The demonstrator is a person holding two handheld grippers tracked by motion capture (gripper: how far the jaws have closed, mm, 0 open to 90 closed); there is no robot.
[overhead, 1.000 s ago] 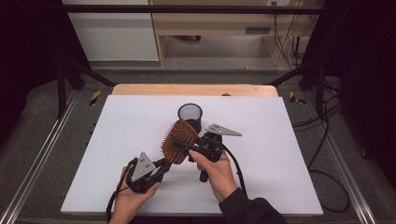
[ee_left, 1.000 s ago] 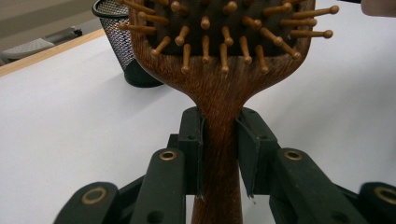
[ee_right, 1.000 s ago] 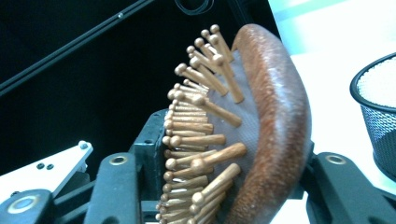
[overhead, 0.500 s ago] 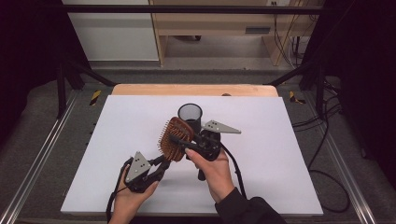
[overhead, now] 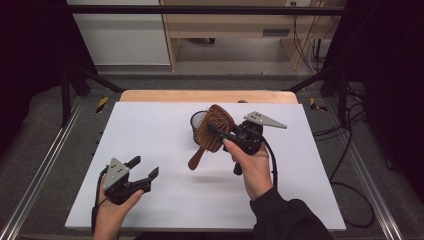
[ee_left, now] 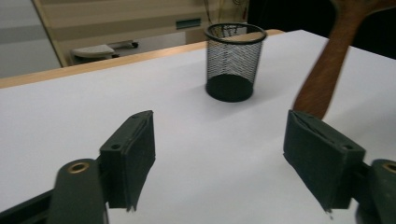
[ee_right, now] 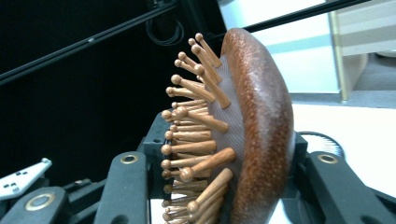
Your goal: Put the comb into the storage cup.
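So the right claw (overhead: 220, 134) is clamped across the head of a wooden paddle hairbrush (overhead: 214, 131), one jaw on the bristle side and one on the smooth rounded back; you can see that really well in the right gripper view, where the brush head (ee_right: 243, 135) sits wedged between the two black jaws with the pegs poking out to one side. It's holding the brush up off the desk (overhead: 160, 135), handle hanging down and toward the person, head tipped up right next to the black mesh pen cup (overhead: 199, 125). My guess is that grabbing it by the head leaves the handle free to drop into the cup handle-first, which makes sense since the head looks too wide to go in. The left claw (overhead: 145, 171) is wide open, gripping nothing, just parked low over the near left part of the desk, well away from the brush. From its own camera the jaws stand far apart with the cup (ee_left: 232, 60) straight ahead and the brush handle (ee_left: 327, 74) dangling at the right edge.
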